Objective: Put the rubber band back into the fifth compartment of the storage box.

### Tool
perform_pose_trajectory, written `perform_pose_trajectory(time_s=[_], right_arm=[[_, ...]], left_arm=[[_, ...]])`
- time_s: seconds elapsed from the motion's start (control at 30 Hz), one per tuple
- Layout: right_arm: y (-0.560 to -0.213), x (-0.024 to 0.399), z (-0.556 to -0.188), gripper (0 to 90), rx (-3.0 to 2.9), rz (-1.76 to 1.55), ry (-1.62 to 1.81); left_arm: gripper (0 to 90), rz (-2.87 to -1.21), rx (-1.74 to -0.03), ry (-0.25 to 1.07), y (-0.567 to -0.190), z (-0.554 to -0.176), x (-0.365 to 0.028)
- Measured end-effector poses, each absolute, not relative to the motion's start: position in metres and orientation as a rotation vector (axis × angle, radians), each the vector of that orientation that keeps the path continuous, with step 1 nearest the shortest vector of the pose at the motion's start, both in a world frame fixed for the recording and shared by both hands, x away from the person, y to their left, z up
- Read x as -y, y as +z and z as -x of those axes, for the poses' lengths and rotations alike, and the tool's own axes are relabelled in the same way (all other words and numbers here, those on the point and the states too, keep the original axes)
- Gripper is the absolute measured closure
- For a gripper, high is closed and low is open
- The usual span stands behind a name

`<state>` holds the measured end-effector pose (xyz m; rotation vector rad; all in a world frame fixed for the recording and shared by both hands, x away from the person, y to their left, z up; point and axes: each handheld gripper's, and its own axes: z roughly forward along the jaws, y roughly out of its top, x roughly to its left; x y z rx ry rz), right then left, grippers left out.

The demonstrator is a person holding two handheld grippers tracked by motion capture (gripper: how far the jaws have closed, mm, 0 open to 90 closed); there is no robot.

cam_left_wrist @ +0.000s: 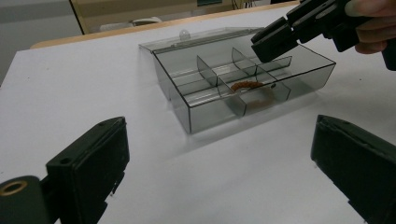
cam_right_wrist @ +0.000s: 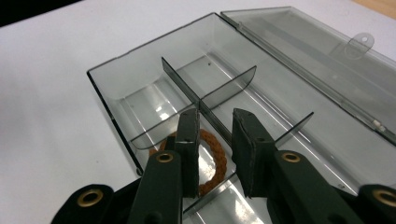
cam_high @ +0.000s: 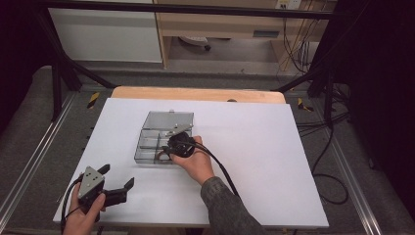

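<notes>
Lying in a near compartment of the clear divided box (cam_right_wrist: 140, 88), the brown braided ring (cam_right_wrist: 215, 154) seems light, soft and a little flexible. The right gripper (cam_right_wrist: 215, 140) hangs over it, jaws slightly apart, pressing nothing. The best hold is probably across the cord. The left gripper (cam_left_wrist: 219, 158) waits wide open on the table (cam_high: 254, 147)

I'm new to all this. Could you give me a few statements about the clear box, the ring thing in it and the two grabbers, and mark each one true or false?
1. The lid of the clear box lies open. True.
2. The braided ring lies on the white table. False: it lies in a compartment of the box.
3. The right gripper is above the box. True.
4. The left gripper grips the box. False: its jaws stand wide apart, away from it.
</notes>
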<state>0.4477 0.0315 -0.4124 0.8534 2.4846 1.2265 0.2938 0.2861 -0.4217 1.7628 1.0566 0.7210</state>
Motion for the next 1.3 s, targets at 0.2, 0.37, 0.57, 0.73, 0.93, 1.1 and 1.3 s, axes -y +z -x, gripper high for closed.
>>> perform_pose_trajectory(time_s=[0.2, 0.37, 0.57, 0.73, 0.93, 1.1, 1.3], right_arm=[[-0.409, -0.03, -0.445, 65.2, -2.463, -0.872, 1.253], [-0.403, -0.028, -0.444, 53.5, -2.432, -0.914, 1.313], [-0.4, -0.027, -0.443, 25.3, -2.393, -0.938, 1.333], [-0.394, -0.023, -0.442, 10.4, -2.361, -0.974, 1.363], [-0.387, -0.015, -0.442, 4.2, -2.32, -0.981, 1.407], [-0.383, -0.011, -0.441, 4.0, -2.304, -0.957, 1.405], [-0.382, -0.01, -0.442, 2.4, -2.276, -0.943, 1.415]], left_arm=[[4.5, -1.763, -1.056, 0.726, -0.422, -0.293, -0.285], [4.4, -1.763, -1.059, 0.725, -0.422, -0.294, -0.285], [4.4, -1.764, -1.058, 0.729, -0.422, -0.294, -0.285], [4.5, -1.76, -1.06, 0.729, -0.423, -0.294, -0.285], [4.5, -1.758, -1.063, 0.731, -0.423, -0.293, -0.285], [4.5, -1.758, -1.063, 0.73, -0.422, -0.293, -0.286], [4.5, -1.751, -1.062, 0.725, -0.422, -0.293, -0.286]])
